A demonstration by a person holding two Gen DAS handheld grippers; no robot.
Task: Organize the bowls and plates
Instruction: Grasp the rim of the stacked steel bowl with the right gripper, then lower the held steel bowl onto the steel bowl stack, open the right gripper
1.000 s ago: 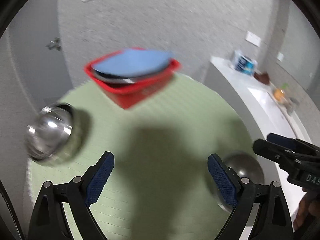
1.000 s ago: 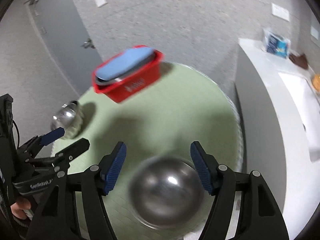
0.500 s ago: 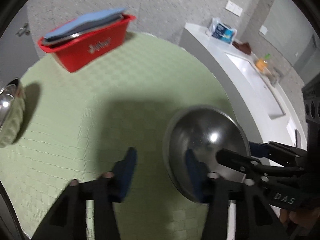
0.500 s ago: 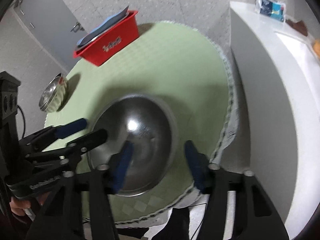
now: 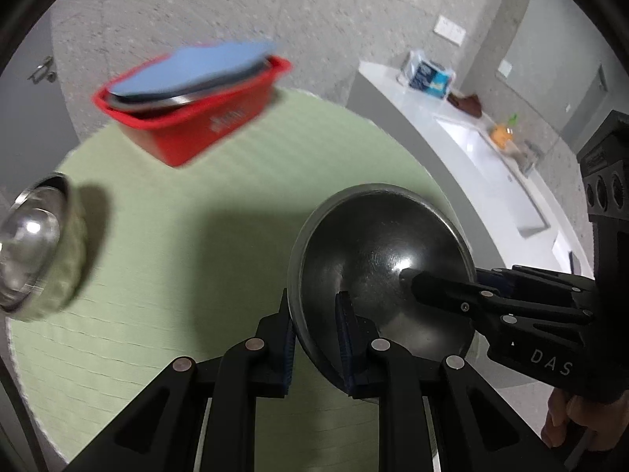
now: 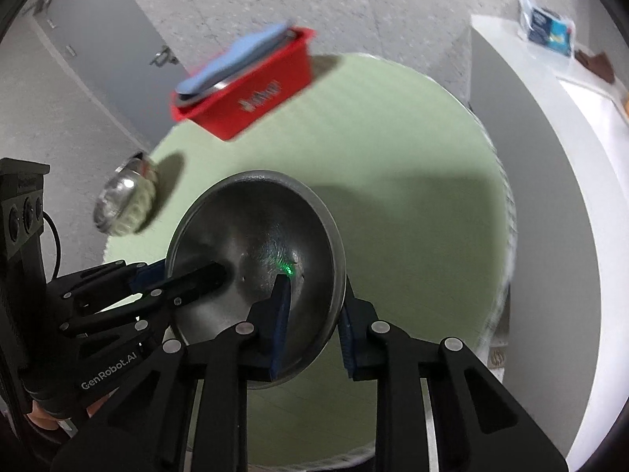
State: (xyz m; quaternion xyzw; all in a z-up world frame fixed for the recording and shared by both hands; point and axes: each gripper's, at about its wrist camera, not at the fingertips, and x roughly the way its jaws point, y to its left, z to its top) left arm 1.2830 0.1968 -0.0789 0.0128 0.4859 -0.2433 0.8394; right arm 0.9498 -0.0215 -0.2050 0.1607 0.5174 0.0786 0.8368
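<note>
A large steel bowl [image 5: 377,251] is held tilted above the round green table [image 5: 196,236]. My left gripper [image 5: 314,334] is shut on its left rim. My right gripper [image 6: 314,310] is shut on its right rim, and the bowl shows in the right wrist view [image 6: 255,236] too. The right gripper also shows in the left wrist view [image 5: 452,287], one finger inside the bowl. A smaller steel bowl [image 5: 27,244] stands at the table's left edge, also in the right wrist view [image 6: 122,196]. A red bin [image 5: 196,118] at the far side holds a blue plate [image 5: 192,70] over steel plates.
A white curved counter [image 5: 471,149] runs along the right, with a sink, a blue packet [image 5: 426,74] and small items on it. A grey door [image 6: 98,51] is behind the table at the left. The red bin also shows in the right wrist view [image 6: 255,94].
Both grippers closed on the large steel bowl's opposite rims and lifted it, tilting it off the table. One second ago both were open and the bowl stood on the table.
</note>
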